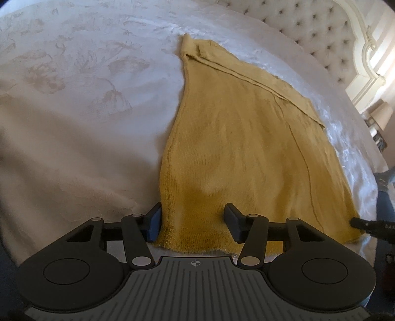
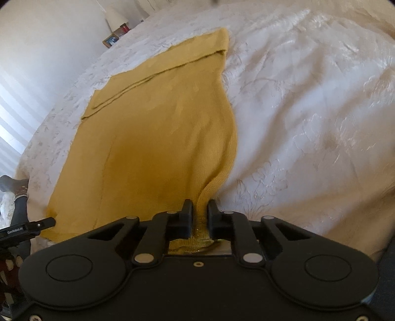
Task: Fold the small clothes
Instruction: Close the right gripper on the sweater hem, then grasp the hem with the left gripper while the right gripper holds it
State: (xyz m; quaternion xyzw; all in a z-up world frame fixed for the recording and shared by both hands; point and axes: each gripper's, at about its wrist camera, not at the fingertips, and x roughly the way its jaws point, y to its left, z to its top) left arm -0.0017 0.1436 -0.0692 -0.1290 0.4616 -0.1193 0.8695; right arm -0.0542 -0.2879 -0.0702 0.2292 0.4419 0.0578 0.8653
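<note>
A mustard-yellow knit garment (image 1: 246, 138) lies flat on the white bedspread (image 1: 81, 93), with a folded strip along its far edge. My left gripper (image 1: 192, 222) is open, its jaws wide apart around the near hem at the garment's left corner. In the right wrist view the garment (image 2: 160, 138) stretches away from me. My right gripper (image 2: 200, 214) is shut on the garment's near right corner, with cloth bunched between the pads. Each gripper's tip shows at the edge of the other's view.
A tufted cream headboard (image 1: 321, 32) stands at the far right in the left wrist view. A bedside lamp (image 2: 114, 17) and a small picture frame (image 2: 111, 40) sit beyond the bed. The bedspread (image 2: 308, 111) extends wide to the right.
</note>
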